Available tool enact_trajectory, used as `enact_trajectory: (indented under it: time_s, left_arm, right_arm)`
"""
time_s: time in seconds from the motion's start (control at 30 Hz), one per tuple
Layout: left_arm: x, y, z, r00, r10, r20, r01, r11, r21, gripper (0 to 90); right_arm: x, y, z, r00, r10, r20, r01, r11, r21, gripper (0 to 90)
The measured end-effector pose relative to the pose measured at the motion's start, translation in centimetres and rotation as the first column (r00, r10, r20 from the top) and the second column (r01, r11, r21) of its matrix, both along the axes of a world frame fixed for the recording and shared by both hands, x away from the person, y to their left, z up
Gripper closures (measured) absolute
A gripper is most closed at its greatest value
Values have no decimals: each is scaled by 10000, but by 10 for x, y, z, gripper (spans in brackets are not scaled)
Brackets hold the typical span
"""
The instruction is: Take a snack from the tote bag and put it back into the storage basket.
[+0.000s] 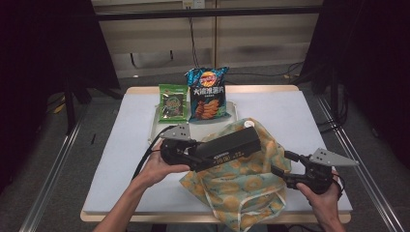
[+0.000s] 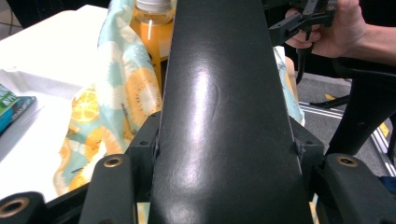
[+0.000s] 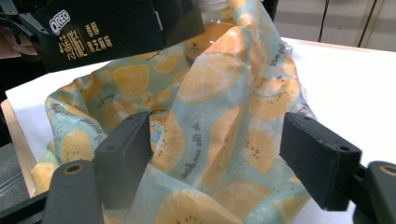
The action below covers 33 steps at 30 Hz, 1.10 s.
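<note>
My left gripper (image 1: pixel 200 153) (image 2: pixel 226 144) is shut on a long black Oreo box (image 1: pixel 229 144) (image 2: pixel 219 107) (image 3: pixel 102 32), clamping its two sides. The box is held level over the mouth of a light blue cloth bag (image 1: pixel 244 186) (image 2: pixel 116 93) (image 3: pixel 219 116) printed with orange and kiwi slices. An orange juice bottle (image 2: pixel 154 21) (image 3: pixel 205 37) with a white cap stands inside the bag, past the box's far end. My right gripper (image 1: pixel 283 163) (image 3: pixel 219 154) (image 2: pixel 299 23) is open at the bag's right edge, with a fold of the cloth between its spread jaws.
At the back of the white-covered table (image 1: pixel 290 116) a white tray (image 1: pixel 154 123) holds a green snack packet (image 1: pixel 173 102) and a blue chip bag (image 1: pixel 208 94). Metal rails (image 1: pixel 358 154) run along both sides of the table.
</note>
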<state>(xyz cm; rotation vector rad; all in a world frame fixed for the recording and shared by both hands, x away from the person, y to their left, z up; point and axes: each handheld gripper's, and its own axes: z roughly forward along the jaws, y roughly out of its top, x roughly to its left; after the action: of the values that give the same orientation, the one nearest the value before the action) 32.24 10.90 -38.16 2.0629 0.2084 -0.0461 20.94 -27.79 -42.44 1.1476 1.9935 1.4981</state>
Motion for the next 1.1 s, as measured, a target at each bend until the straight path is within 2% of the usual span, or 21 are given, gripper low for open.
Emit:
enact_trajectory:
  time_s: [0.13,0.23,0.27,0.4,0.5,0.7,0.77,0.83,0.9,1.0,1.1]
  left_arm:
    - [4,8,5,10000,25,8,-25,9999,114,432]
    - [6,15,8,9998,190,-37,-191,9998,-98,432]
    - [8,18,9,9997,228,5,-228,9997,-20,432]
    - [11,24,11,9989,457,-53,-458,9988,-181,432]
    - [14,31,10,9984,556,-110,-558,9982,-198,431]
    - [20,48,15,9941,1070,183,-1070,9943,8,431]
    - [23,53,17,9935,1112,250,-1114,9938,50,431]
    - [26,56,17,9923,1198,317,-1204,9926,164,431]
    - [29,59,17,9911,1313,210,-1316,9912,113,431]
    - [33,63,18,9899,1390,269,-1395,9901,157,432]
    - [39,67,18,9887,1475,253,-1481,9887,219,431]
  right_arm:
    - [0,-2,0,9999,-84,73,84,10000,13,167]
    - [-1,-1,2,9996,-149,221,145,9998,165,107]
    - [-1,-1,2,9995,-223,216,218,9995,237,80]
    - [0,2,2,9999,-65,91,63,9997,220,45]
    - [0,5,1,10000,54,23,-55,9998,208,45]
    - [-4,9,7,9995,62,298,-70,9996,255,3]
    - [-7,9,7,9998,89,204,-93,9997,210,6]
    - [-12,8,6,9998,-113,155,110,9997,211,9]
    - [-16,7,4,9996,-218,163,214,9995,213,10]
    - [-19,7,2,9995,-230,203,227,9996,164,14]
    - [-18,7,1,9996,-91,280,90,10000,32,17]
